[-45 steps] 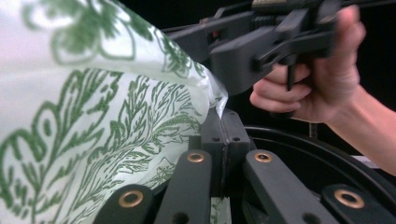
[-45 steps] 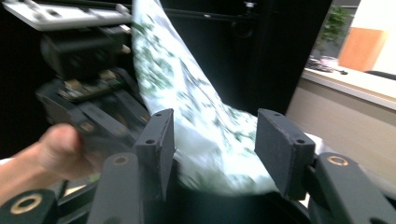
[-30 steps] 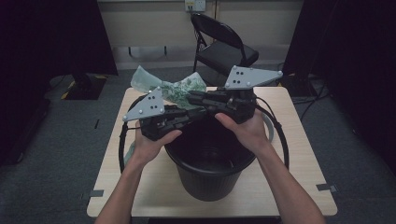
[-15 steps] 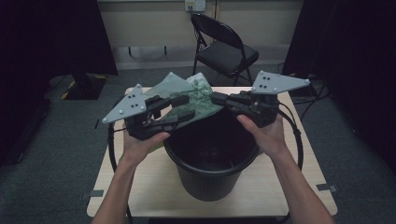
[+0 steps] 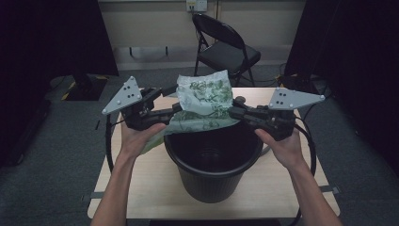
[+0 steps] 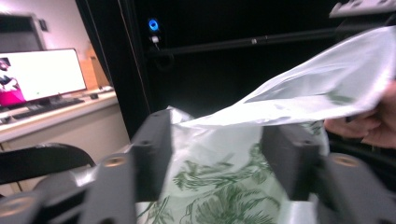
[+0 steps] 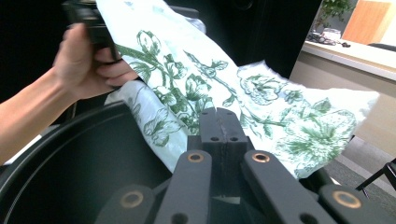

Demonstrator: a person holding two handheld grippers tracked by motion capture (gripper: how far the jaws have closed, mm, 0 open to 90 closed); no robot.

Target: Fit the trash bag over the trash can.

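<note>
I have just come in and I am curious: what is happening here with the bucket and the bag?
A person holds a gripper in each hand and spreads a white bag with green flower print above a black bucket on the wooden table. The right gripper is shut on one edge of the bag. The left gripper has just been opening; the bag lies between its fingers, which stand apart. The bag is not yet in the bucket.

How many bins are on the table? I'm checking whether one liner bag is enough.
1: the black bin stands at the table's middle, under the green-printed bag stretched above its far rim.
</note>
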